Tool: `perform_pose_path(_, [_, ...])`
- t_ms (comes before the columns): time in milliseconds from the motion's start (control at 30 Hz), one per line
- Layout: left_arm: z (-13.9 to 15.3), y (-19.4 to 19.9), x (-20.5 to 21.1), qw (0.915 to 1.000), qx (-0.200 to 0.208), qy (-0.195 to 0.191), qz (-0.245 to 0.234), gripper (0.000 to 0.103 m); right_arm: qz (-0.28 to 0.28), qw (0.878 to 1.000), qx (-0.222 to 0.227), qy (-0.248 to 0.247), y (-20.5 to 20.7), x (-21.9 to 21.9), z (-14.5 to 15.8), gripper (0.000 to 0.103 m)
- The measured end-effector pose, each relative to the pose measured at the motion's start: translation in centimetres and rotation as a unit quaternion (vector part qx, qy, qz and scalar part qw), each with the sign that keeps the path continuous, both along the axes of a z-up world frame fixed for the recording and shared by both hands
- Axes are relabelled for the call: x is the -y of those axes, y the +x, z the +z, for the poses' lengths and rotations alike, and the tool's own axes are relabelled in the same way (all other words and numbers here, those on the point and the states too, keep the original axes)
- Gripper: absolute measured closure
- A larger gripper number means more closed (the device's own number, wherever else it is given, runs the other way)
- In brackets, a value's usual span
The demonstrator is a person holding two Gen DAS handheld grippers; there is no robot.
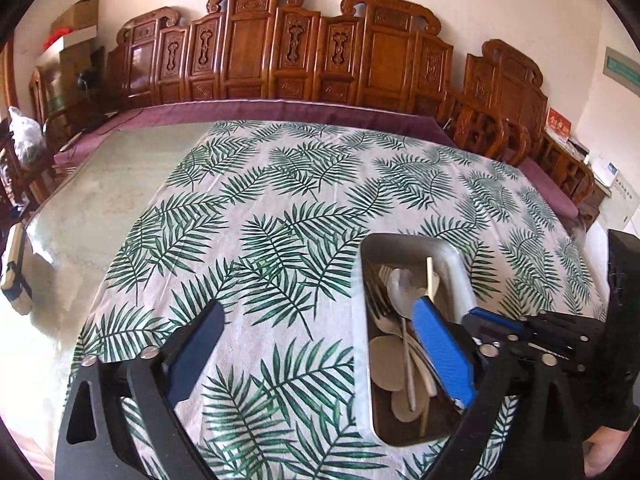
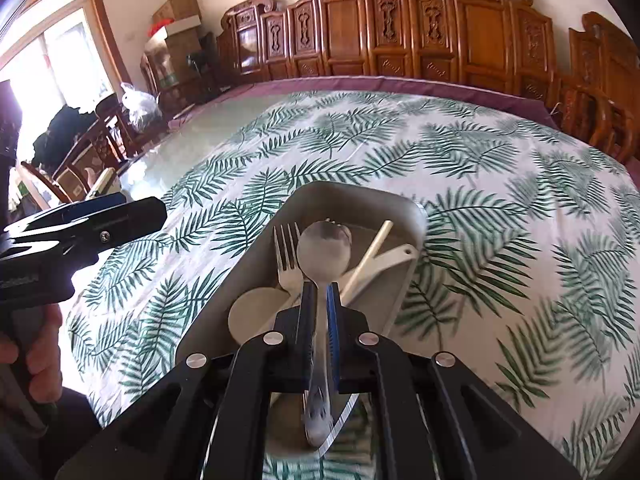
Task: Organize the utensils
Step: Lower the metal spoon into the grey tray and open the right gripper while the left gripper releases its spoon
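A metal tray (image 2: pixel 404 216) sits on the leaf-print tablecloth and holds a fork (image 2: pixel 287 256), a white spoon (image 2: pixel 394 258), a pale chopstick (image 2: pixel 370 258) and round wooden spoons (image 2: pixel 254 314). My right gripper (image 2: pixel 320 296) is shut on the handle of a metal spoon (image 2: pixel 325 254), whose bowl is over the tray. In the left wrist view the tray (image 1: pixel 454 260) lies at the right with the same utensils (image 1: pixel 394 320). My left gripper (image 1: pixel 316 320) is open and empty, its right finger (image 1: pixel 440 344) over the tray. The right gripper (image 1: pixel 532 332) enters from the right.
The tablecloth (image 1: pixel 280 208) covers the right part of a glass-topped table (image 1: pixel 100 208). Carved wooden chairs (image 1: pixel 280 48) line the far edge. Boxes (image 2: pixel 176 28) and a bag (image 2: pixel 138 106) stand at the left. My left gripper (image 2: pixel 80 228) shows at the left.
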State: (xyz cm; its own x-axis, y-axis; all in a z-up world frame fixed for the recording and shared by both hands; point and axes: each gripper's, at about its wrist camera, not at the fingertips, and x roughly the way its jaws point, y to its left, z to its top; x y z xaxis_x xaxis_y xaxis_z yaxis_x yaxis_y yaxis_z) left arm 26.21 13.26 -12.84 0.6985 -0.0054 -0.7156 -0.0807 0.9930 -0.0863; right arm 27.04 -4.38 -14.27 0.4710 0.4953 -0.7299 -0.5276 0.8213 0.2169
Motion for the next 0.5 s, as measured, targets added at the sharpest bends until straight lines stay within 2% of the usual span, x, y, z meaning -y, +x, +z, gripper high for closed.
perform_pose_path(100, [0.7, -1.1, 1.0, 0.9999, 0.009, 0.005, -0.003, 0.008, -0.011, 1.000, 0.013, -0.001, -1.2, 1.5, 1.1, 0.088])
perform_pose_path(300, [1.8, -3.6, 3.0, 0.9995, 0.018, 0.026, 0.004, 0.008, -0.037, 0.999, 0.032, 0.005, -4.0, 5.1, 3.7, 0.069])
perform_pose_path(400, [2.3, -4.7, 4.1, 0.9997, 0.016, 0.017, -0.004, 0.008, -0.051, 0.998, 0.043, 0.009, -5.3, 7.0, 5.1, 0.053])
perform_pose_path(467, [2.8, -5.6, 5.0, 0.9996, 0.019, 0.018, -0.010, 0.008, -0.063, 0.997, 0.050, 0.008, -6.2, 8.1, 5.9, 0.035])
perform_pose_path(500, [3.1, -6.0, 5.5, 0.9995, 0.020, 0.020, -0.014, 0.008, -0.068, 0.996, 0.054, 0.009, -6.5, 8.7, 6.2, 0.030])
